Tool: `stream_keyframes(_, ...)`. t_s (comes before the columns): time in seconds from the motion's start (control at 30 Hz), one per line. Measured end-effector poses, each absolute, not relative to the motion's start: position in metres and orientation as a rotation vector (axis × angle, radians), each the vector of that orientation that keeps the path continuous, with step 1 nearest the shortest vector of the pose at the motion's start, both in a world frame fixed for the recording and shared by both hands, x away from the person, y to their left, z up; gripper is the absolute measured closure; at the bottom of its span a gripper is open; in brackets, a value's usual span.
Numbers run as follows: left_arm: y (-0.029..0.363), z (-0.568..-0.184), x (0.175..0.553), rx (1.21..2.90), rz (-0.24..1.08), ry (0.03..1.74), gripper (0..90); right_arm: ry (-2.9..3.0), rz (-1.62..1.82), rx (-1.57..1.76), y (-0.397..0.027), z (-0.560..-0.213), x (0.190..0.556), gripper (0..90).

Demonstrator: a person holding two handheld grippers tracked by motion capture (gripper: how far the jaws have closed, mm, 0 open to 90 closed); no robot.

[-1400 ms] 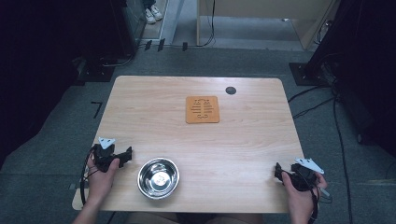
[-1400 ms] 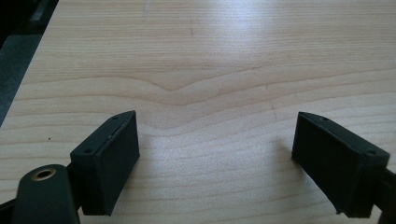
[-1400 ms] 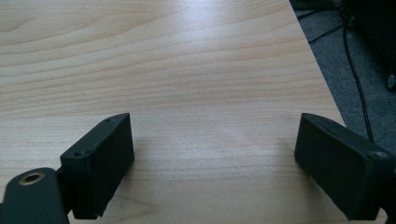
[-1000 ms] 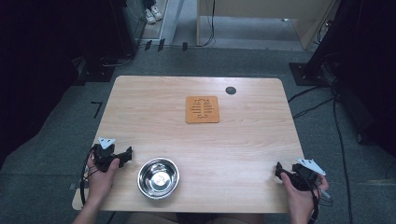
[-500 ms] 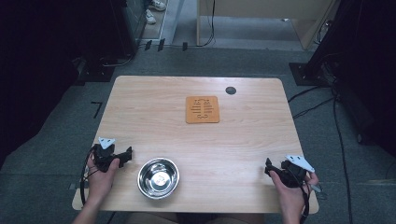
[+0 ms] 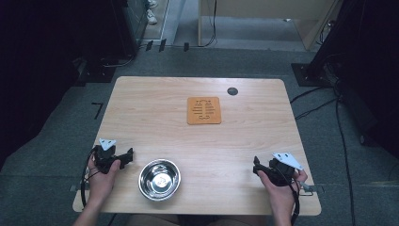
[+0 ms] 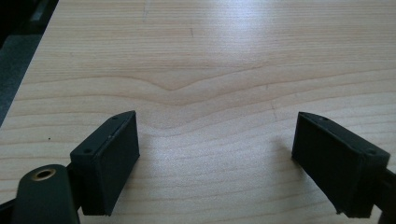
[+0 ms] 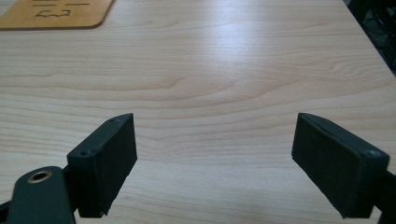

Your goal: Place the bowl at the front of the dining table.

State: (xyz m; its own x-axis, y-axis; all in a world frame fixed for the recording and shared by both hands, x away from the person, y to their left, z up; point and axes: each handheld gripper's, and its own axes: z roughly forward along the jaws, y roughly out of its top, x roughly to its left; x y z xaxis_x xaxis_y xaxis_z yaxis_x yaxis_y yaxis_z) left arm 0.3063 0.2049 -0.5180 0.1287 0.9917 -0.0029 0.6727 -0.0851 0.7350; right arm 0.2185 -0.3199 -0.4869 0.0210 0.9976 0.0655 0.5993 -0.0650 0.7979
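Each hand carries a black claw. The left claw (image 6: 128, 155) has a small grey three-cornered plate on its top, and the right claw (image 6: 256, 168) has a bigger, lighter one. A thin black cable loops from each of them along the forearm. The forearms are bare, with no sleeves to see. From close, the jaws are thick matt black blocks with slanted ends and small screw holes. A black knob with a brass-coloured ring sits beside one jaw.

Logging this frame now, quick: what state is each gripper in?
Left gripper: open, holding nothing, table under it.
Right gripper: open, holding nothing.
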Motion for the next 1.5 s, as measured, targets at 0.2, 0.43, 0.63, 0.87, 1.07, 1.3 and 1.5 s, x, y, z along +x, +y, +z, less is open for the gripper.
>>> stream_keyframes(0.2,0.205,-0.518,0.306,1.824,0.700,1.604,14.7,1.662,0.918,1.689,-0.302,-0.481,0.221,14.2)
stream_keyframes(0.43,0.205,-0.518,0.306,1.824,0.699,1.604,14.7,1.708,0.957,1.652,-0.278,-0.475,0.224,14.3)
stream_keyframes(0.63,0.205,-0.518,0.306,1.824,0.699,1.604,14.7,1.746,0.985,1.619,-0.258,-0.470,0.225,14.5)
stream_keyframes(0.87,0.205,-0.518,0.306,1.825,0.700,1.603,14.7,1.807,1.029,1.571,-0.226,-0.467,0.230,14.7)
stream_keyframes(1.07,0.205,-0.518,0.306,1.823,0.701,1.604,14.7,1.846,1.057,1.532,-0.206,-0.465,0.233,14.9)
stream_keyframes(1.3,0.205,-0.518,0.306,1.823,0.701,1.604,14.7,1.874,1.090,1.506,-0.188,-0.462,0.236,15.4)
stream_keyframes(1.5,0.205,-0.518,0.306,1.823,0.701,1.604,14.7,1.912,1.118,1.475,-0.169,-0.461,0.238,15.8)
